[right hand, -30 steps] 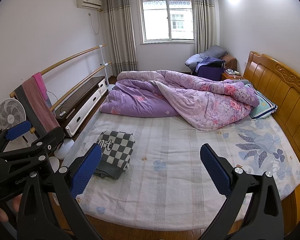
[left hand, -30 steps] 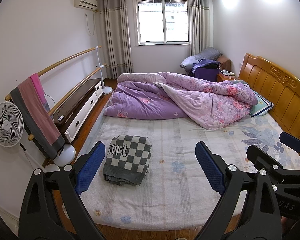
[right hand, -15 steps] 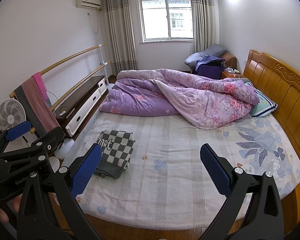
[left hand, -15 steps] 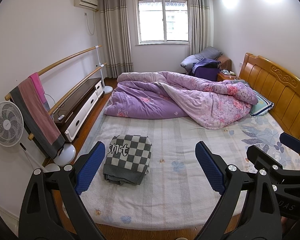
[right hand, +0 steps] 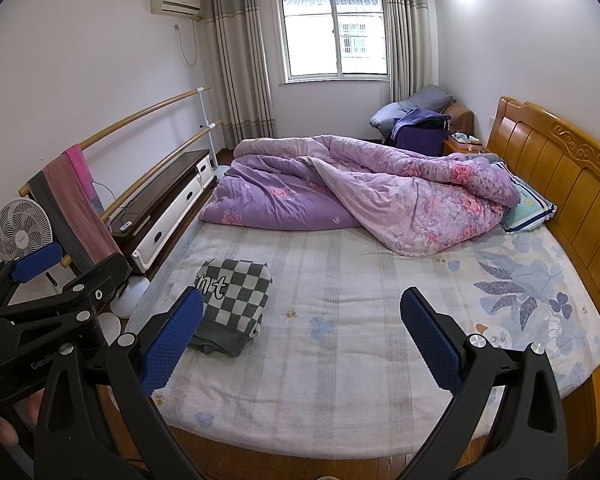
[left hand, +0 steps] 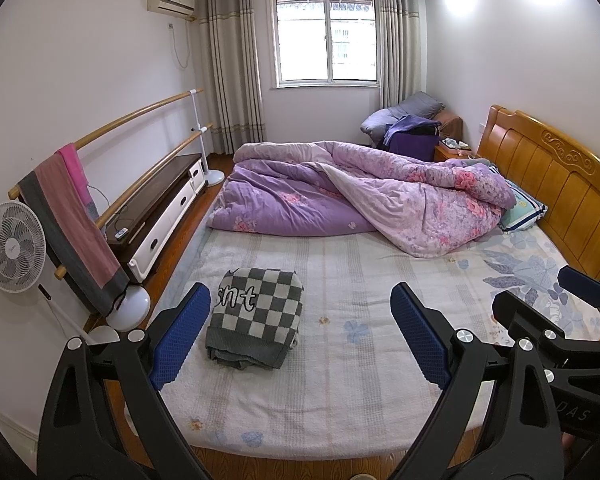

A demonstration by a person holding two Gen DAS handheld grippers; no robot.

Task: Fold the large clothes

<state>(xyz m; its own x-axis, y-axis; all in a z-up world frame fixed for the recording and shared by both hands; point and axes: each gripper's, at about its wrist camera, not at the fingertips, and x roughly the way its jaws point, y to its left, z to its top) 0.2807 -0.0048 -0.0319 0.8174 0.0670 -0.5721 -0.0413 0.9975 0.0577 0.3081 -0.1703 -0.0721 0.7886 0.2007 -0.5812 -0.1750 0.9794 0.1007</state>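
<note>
A folded grey-and-white checkered garment [left hand: 256, 316] lies on the near left part of the bed [left hand: 340, 400]; it also shows in the right wrist view [right hand: 230, 304]. My left gripper [left hand: 300, 332] is open and empty, held above the foot of the bed, near side of the garment. My right gripper [right hand: 300, 336] is open and empty, to the right of the left one. The right gripper's body shows at the right edge of the left wrist view [left hand: 560, 336]. The left gripper's body shows at the left of the right wrist view [right hand: 40, 312].
A rumpled purple floral quilt [left hand: 360, 196] lies across the far half of the bed. A wooden headboard [left hand: 560, 184] stands on the right. A rail with hanging towels [left hand: 72, 224], a fan [left hand: 12, 246] and a low cabinet [left hand: 160, 208] line the left wall.
The right wrist view has shifted very slightly. Both grippers stay open and the garment has not moved.
</note>
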